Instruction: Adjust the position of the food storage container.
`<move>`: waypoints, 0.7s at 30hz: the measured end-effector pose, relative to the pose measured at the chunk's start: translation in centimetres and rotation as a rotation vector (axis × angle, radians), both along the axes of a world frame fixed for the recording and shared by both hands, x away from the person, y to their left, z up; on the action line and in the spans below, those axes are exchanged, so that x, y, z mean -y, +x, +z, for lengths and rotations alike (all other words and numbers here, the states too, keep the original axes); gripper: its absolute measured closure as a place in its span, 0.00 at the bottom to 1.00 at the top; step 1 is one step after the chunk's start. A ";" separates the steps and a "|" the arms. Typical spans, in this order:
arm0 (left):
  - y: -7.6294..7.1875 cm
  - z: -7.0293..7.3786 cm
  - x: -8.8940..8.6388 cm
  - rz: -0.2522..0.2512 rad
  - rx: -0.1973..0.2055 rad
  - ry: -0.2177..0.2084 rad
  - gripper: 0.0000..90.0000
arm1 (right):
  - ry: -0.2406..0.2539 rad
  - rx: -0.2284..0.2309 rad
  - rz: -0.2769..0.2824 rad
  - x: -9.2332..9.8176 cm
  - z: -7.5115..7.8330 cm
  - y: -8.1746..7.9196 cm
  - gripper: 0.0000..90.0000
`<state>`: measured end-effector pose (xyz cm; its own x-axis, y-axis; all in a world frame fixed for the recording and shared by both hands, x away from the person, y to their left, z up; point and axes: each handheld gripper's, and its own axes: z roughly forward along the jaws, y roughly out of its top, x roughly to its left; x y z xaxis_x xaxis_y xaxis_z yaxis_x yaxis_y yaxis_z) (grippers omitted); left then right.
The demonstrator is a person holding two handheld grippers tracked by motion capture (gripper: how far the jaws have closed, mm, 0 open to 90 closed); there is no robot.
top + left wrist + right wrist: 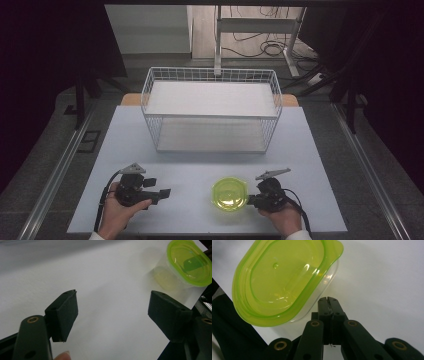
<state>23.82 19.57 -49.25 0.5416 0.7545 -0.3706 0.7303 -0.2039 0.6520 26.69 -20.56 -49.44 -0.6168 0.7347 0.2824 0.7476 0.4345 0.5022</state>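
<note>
A clear tub with a lime-green lid (229, 194) stands on the white table (200, 165) near the front edge, right of centre. My right gripper (250, 200) is just right of it, jaws shut with nothing between them. In the right gripper view the closed tips (327, 300) sit right at the tub's clear side wall (284, 282); I cannot tell whether they touch it. My left gripper (160, 192) rests at the front left, pointing right toward the tub (190, 262). It stands open (112, 293), with bare table between its pads (66, 312).
A white wire basket (150, 80) with a white floor stands at the back middle of the table. Bare tabletop lies between it and the grippers. Beyond the table are a metal frame leg and loose cables on the floor (270, 47).
</note>
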 end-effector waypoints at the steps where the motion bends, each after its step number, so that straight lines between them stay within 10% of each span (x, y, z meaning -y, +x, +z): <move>1: 0.0 0.0 0.0 0.000 0.000 -0.001 0.27 | 0.000 0.000 0.006 -0.4 0.0 0.1 0.99; 21: 0.0 0.0 -0.2 0.004 -0.003 -0.004 0.27 | 0.027 0.007 0.065 -5.4 -0.5 1.2 0.99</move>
